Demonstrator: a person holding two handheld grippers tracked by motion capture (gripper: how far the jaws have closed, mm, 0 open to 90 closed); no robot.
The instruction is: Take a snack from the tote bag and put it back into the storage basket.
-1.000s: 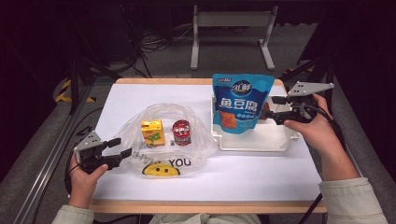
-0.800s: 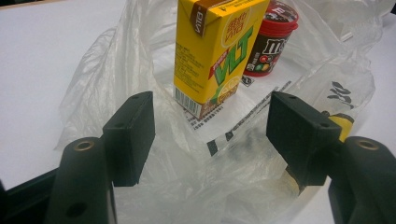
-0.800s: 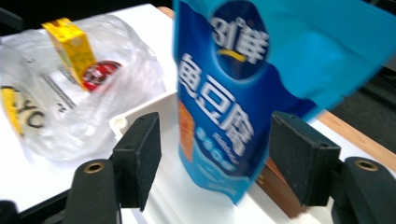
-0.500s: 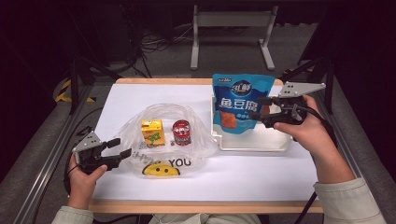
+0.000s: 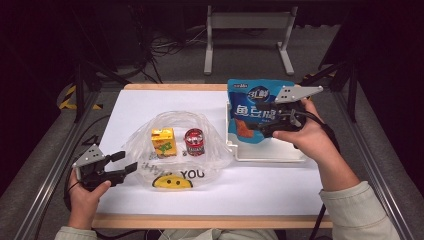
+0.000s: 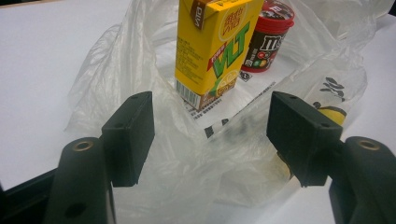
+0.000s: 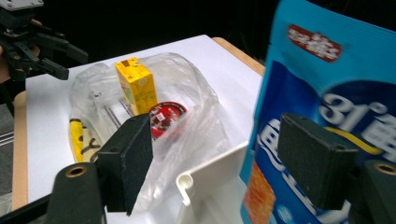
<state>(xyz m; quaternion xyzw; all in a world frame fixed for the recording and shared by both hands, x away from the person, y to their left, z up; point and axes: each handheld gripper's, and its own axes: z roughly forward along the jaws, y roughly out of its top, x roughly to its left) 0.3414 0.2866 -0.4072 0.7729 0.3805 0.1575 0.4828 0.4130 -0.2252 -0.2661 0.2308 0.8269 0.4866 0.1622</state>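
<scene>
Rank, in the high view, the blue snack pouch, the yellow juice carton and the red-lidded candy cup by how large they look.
1. blue snack pouch, clearly the largest.
2. yellow juice carton.
3. red-lidded candy cup; it looks only slightly smaller than the carton, so this order is unsure.

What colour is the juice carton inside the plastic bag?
Yellow, with green lettering; the carton shows best in the left gripper view.
</scene>
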